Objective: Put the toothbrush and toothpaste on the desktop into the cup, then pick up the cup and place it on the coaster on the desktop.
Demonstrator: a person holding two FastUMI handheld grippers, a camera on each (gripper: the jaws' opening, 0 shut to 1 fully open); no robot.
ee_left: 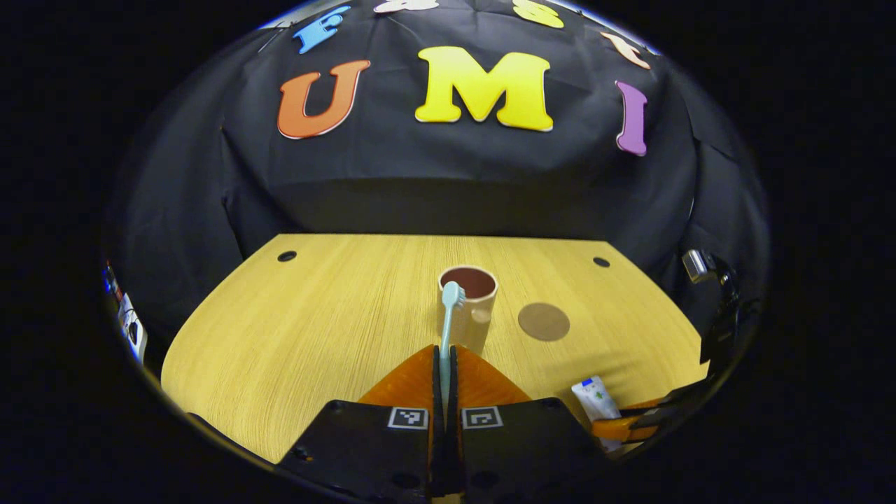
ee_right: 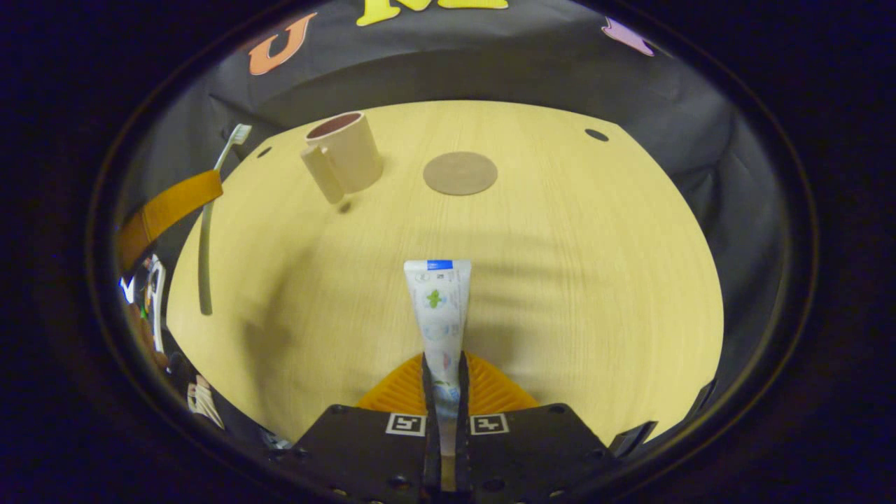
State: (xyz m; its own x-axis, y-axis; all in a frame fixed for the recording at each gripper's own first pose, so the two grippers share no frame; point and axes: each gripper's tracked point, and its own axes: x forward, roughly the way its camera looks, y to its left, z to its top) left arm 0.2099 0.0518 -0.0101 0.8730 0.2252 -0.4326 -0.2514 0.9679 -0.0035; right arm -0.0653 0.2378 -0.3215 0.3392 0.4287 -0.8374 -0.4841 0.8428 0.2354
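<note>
My left gripper [ee_left: 445, 360] is shut on a light blue toothbrush [ee_left: 449, 315], whose head points up in front of the tan cup [ee_left: 474, 308]. The cup stands upright on the wooden desktop [ee_left: 315, 329], with the round brown coaster [ee_left: 543, 321] to its right. My right gripper [ee_right: 444, 371] is shut on a white toothpaste tube [ee_right: 438, 308], held above the desktop [ee_right: 560, 266]. In the right gripper view the cup [ee_right: 346, 154] with its handle is at the far left, the coaster [ee_right: 460, 173] is beside it, and the left gripper with the toothbrush [ee_right: 224, 154] is at the left edge.
Black cloth walls close the desk on the far and lateral sides. Small dark holes [ee_left: 287, 256] [ee_left: 600, 262] mark the far corners of the desktop. The right gripper with the toothpaste [ee_left: 595, 399] is at the lower right of the left gripper view.
</note>
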